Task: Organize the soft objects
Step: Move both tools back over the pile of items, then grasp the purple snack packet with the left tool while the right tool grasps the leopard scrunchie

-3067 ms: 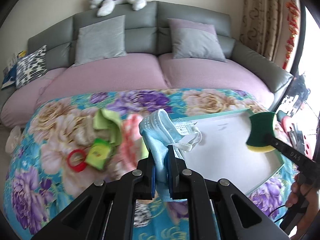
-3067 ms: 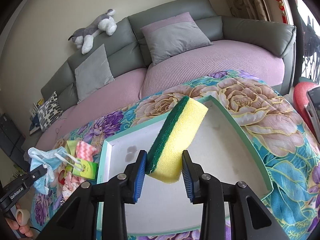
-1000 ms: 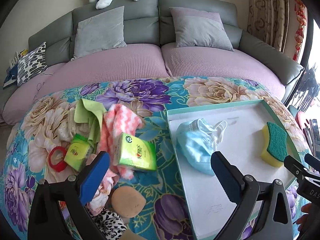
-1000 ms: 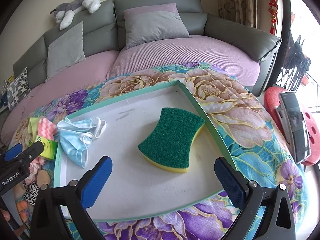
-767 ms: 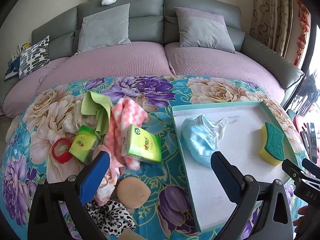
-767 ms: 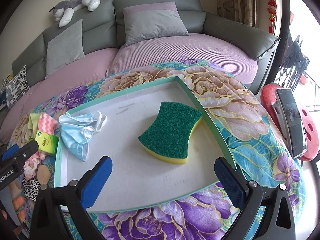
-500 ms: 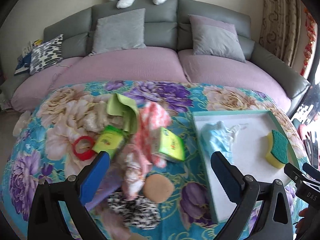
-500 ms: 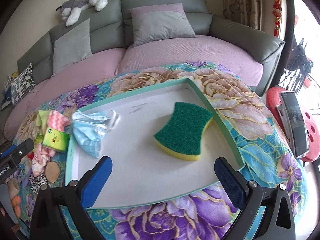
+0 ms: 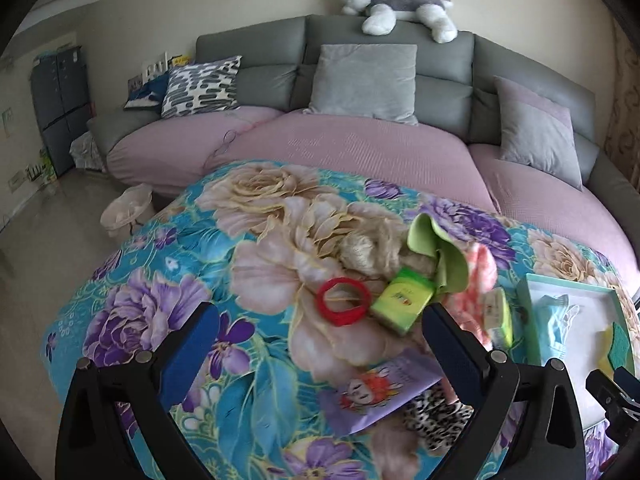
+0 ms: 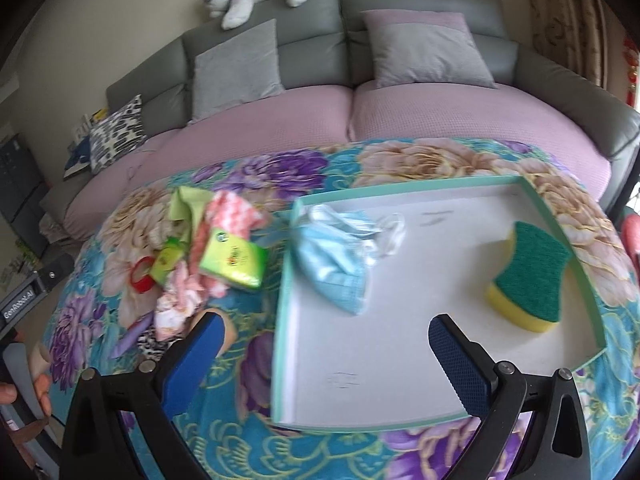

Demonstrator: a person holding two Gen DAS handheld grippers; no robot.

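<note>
Two items, the mask (image 10: 334, 266) and sponge (image 10: 528, 280), lie in the tray (image 10: 286, 320); remaining soft things sit heaped left of it on the worktop. Both your left gripper (image 9: 320, 354) and right gripper (image 10: 326, 354) have jaws wide, empty. Pinch the light, limp pink cloth (image 10: 234, 210) at a raised fold.

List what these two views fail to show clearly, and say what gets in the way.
- Leopard-print cloth: left wrist view, partly behind the left gripper finger.
- Tan round pad: right wrist view, mostly behind the right gripper finger.
- Tissue pack lettering: blurred.
- Sponge: left wrist view, cut by the frame edge.
</note>
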